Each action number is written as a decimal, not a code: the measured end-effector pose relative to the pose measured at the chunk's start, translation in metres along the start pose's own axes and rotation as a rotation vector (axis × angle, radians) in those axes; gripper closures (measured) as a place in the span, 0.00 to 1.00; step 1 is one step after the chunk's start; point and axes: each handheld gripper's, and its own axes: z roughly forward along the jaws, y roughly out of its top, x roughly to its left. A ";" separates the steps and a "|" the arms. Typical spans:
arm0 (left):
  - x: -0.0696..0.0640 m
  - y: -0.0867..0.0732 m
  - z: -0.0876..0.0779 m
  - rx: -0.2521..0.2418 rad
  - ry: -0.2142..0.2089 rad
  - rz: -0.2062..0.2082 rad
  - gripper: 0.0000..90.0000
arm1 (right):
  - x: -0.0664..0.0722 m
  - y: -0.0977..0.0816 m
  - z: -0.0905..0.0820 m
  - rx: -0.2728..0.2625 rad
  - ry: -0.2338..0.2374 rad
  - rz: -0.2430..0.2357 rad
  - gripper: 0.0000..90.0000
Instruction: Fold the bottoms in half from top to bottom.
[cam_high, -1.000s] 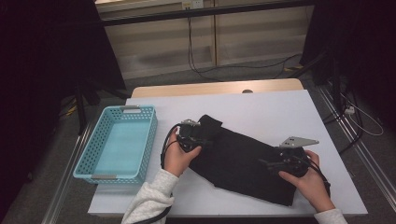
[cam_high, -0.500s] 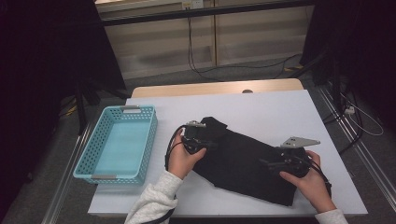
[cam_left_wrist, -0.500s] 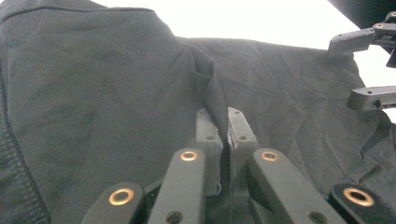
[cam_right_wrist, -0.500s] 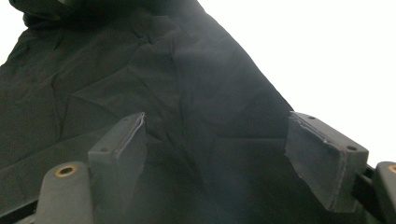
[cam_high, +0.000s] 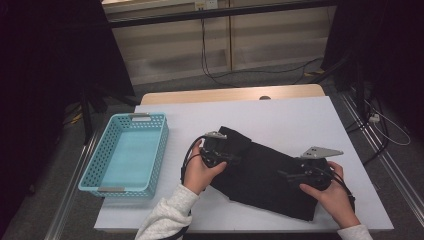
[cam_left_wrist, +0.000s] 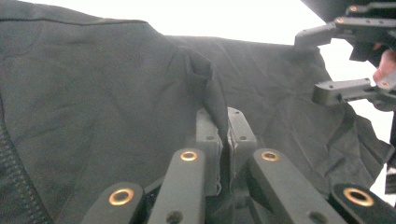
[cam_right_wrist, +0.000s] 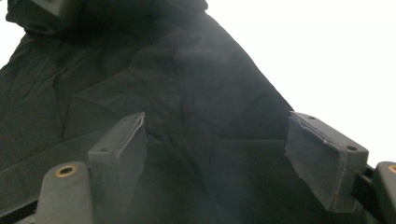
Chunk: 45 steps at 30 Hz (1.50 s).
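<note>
A black garment (cam_high: 265, 175) lies crumpled on the white table (cam_high: 300, 120), running from the middle toward the front right. My left gripper (cam_high: 231, 159) is at its left end, shut on a raised fold of the black cloth (cam_left_wrist: 107, 93); in the left gripper view the fold stands pinched between the jaws (cam_left_wrist: 225, 128). My right gripper (cam_high: 286, 176) rests low over the garment's right part. Its jaws (cam_right_wrist: 217, 140) stand wide open, with flat cloth (cam_right_wrist: 196, 84) lying under and between them and the pads not pressing on it. The left gripper view also has the right gripper (cam_left_wrist: 308, 64) at its upper right.
A turquoise perforated basket (cam_high: 159, 150), with nothing in it, stands at the table's left edge. Bare white tabletop stretches behind and to the right of the garment. Cables trail on the floor beyond the table's far edge.
My left gripper has shifted slightly to the right, taking the pinched fold with it. The right gripper has kept still.
</note>
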 end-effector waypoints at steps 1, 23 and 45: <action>-0.001 -0.001 0.001 0.010 -0.008 0.010 0.96 | 0.000 0.000 0.000 0.000 0.001 0.001 0.24; 0.004 -0.007 -0.016 -0.034 0.018 0.021 0.44 | 0.011 0.016 0.017 -0.005 0.024 -0.021 0.25; 0.027 -0.029 -0.051 -0.028 0.177 0.015 0.31 | 0.010 0.063 0.075 0.043 0.026 -0.035 0.50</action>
